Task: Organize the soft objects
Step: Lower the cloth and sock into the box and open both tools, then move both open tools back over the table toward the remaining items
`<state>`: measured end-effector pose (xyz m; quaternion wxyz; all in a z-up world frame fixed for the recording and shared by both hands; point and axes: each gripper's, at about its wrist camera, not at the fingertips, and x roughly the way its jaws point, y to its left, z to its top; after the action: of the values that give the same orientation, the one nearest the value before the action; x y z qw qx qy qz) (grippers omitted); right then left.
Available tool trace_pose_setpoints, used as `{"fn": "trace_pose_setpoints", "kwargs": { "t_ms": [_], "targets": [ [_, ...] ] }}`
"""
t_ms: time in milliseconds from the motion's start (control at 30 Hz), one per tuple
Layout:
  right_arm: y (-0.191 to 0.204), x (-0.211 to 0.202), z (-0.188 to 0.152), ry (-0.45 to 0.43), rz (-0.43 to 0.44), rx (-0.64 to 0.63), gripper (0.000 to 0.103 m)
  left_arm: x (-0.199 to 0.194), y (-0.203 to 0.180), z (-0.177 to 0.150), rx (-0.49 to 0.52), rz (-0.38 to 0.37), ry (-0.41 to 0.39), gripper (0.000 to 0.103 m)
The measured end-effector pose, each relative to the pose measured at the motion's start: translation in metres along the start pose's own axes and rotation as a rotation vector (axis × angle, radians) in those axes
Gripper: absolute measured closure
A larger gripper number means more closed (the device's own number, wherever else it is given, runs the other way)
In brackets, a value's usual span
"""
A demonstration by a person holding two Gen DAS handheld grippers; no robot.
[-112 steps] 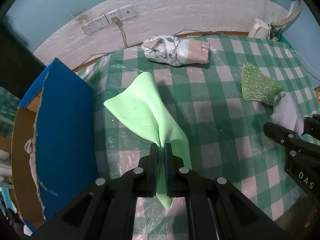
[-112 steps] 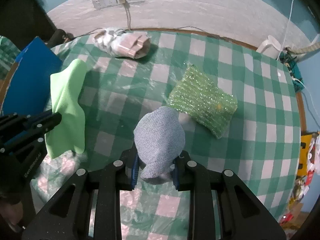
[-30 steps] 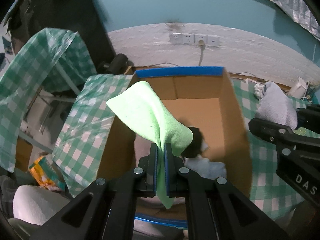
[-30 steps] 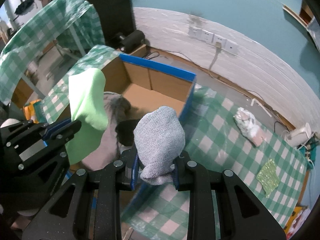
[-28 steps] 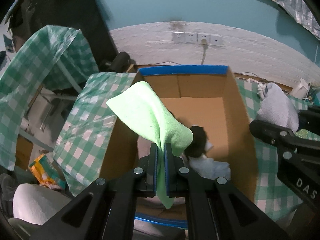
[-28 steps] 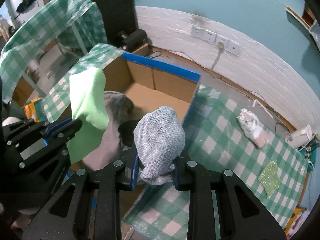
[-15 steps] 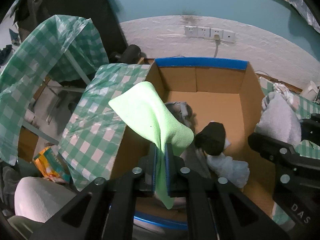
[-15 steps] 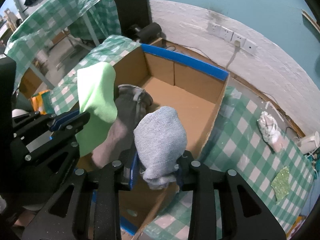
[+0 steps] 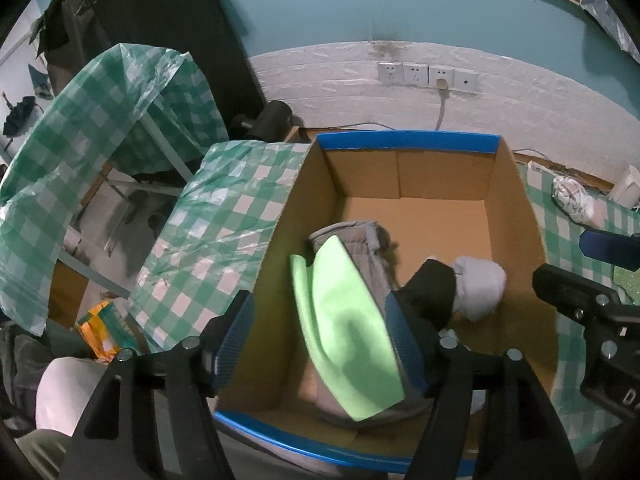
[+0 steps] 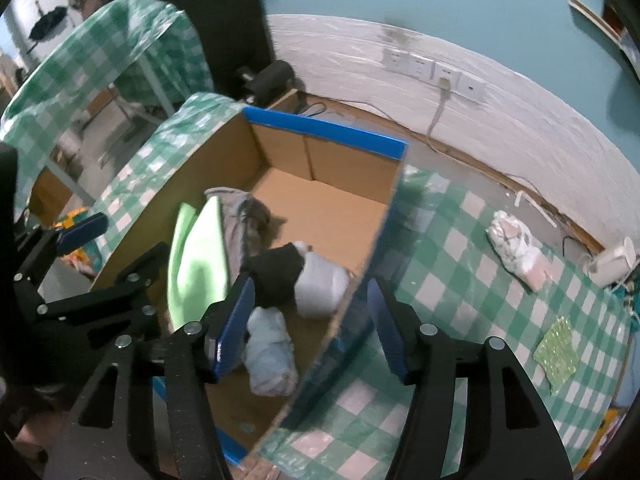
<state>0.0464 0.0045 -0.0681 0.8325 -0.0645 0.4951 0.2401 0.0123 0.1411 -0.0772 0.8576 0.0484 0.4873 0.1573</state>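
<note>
Both jaws have just been opening: the left gripper point(image 9: 316, 340) stands wide above the blurred, seemingly falling light green cloth point(image 9: 348, 332), and the right gripper point(image 10: 310, 326) is empty, its pale grey knitted bundle point(image 10: 320, 284) lying in the blue-rimmed cardboard box point(image 9: 404, 142). A glittery green pad point(image 10: 558, 342) and crumpled white-pink bundle point(image 10: 516, 248) remain on the checked tablecloth point(image 10: 452, 264). Right gripper's lettering is cut off.

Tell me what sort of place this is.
Likely a modest home room or workshop corner: a green checked plastic tablecloth, wall sockets on a teal wall, and a cardboard box holding soft cloths.
</note>
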Motion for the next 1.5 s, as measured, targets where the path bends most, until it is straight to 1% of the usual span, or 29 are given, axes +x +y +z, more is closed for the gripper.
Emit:
{"fn": "trace_pose_setpoints", "kwargs": {
  "t_ms": [200, 400, 467, 533, 767, 967, 1100, 1167, 1333, 1500],
  "targets": [
    [-0.019, -0.006, -0.006, 0.007, -0.02, 0.044, 0.042, -0.006, -0.012, 0.001, -0.004, -0.039, 0.003, 0.032],
    [-0.035, -0.019, -0.015, -0.006, -0.035, 0.065, 0.042, -0.018, -0.032, 0.004, 0.023, -0.053, -0.023, 0.03],
    [-0.043, -0.022, -0.019, -0.009, -0.045, 0.076, 0.041, -0.022, -0.04, 0.004, 0.036, -0.06, -0.034, 0.028],
    [-0.053, -0.025, -0.024, -0.008, -0.051, 0.093, 0.041, -0.024, -0.05, 0.005, 0.052, -0.064, -0.04, 0.026],
    [-0.097, -0.037, -0.042, -0.008, -0.078, 0.182, 0.041, -0.034, -0.088, 0.011, 0.109, -0.1, -0.045, 0.026],
    [-0.133, -0.044, -0.055, -0.008, -0.111, 0.246, 0.04, -0.036, -0.115, 0.013, 0.139, -0.124, -0.029, 0.025],
    [-0.158, -0.042, -0.064, 0.009, -0.155, 0.278, 0.04, -0.036, -0.132, 0.014, 0.171, -0.124, -0.025, 0.025],
    [-0.169, -0.04, -0.068, 0.017, -0.162, 0.295, 0.039, -0.037, -0.143, 0.015, 0.187, -0.13, -0.023, 0.024],
    [-0.202, -0.031, -0.08, 0.055, -0.199, 0.343, 0.04, -0.036, -0.169, 0.023, 0.213, -0.162, -0.008, 0.023],
    [-0.228, -0.027, -0.089, 0.068, -0.227, 0.384, 0.04, -0.03, -0.196, 0.028, 0.243, -0.185, 0.007, 0.022]
  ]
}}
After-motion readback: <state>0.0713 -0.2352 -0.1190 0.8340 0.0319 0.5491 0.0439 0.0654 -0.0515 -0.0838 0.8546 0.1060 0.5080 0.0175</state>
